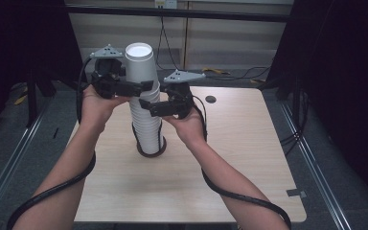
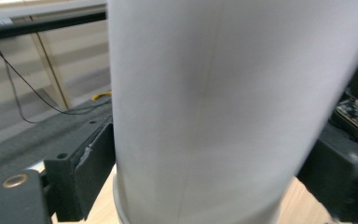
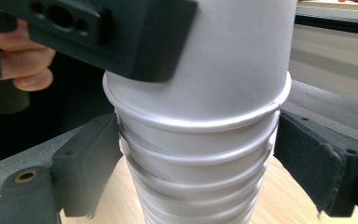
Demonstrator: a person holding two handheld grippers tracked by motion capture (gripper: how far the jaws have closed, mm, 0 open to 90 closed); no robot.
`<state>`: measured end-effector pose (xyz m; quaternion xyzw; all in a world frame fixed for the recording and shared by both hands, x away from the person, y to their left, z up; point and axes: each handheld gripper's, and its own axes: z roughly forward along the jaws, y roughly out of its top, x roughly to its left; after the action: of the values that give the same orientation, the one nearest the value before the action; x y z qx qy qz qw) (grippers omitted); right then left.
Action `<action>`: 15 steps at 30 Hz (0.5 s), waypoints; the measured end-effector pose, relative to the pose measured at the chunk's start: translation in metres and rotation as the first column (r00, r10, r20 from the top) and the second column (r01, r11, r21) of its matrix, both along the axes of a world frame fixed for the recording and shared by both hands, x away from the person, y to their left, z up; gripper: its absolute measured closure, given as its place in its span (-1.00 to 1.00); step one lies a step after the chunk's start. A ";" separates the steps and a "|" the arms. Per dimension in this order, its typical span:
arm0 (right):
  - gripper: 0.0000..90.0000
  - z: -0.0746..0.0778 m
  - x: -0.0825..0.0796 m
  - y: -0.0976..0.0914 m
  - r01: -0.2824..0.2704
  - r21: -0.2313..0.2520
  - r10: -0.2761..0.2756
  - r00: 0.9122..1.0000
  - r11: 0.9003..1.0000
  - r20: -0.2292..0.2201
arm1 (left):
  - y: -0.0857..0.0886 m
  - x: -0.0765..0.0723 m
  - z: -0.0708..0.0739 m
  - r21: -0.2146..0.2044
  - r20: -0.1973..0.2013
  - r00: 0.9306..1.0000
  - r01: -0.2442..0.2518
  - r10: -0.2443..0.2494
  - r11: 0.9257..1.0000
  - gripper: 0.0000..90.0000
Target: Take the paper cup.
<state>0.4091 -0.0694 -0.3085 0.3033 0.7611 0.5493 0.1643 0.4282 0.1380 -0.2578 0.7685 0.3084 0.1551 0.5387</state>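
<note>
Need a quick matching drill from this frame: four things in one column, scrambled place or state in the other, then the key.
1. top cup
2. cup stack
3. left gripper
4. right gripper

A. jaws around the stack just under the top cup's rim
B. upside down, base up, on the stack
C. stands on the table
D. jaws on the top cup's wall

Pairs: 1-B, 2-C, 3-D, 4-A
</note>
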 end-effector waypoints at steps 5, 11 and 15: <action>-0.68 -0.001 0.000 0.000 0.004 0.012 -0.004 1.000 1.000 -0.008 | -0.007 0.005 -0.010 0.003 0.002 1.000 0.004 -0.004 1.000 -0.85; -0.68 -0.001 0.000 0.000 0.003 -0.001 -0.003 1.000 1.000 -0.006 | -0.015 0.005 -0.006 0.048 0.006 1.000 -0.023 0.023 0.999 -0.73; -0.68 -0.001 0.000 -0.001 -0.005 -0.005 0.005 1.000 1.000 -0.002 | -0.016 0.005 -0.005 0.057 -0.002 1.000 -0.030 0.030 0.998 -0.71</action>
<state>0.4095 -0.0705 -0.3097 0.3017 0.7635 0.5473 0.1629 0.4333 0.1222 -0.2624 0.7790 0.3162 0.1708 0.5139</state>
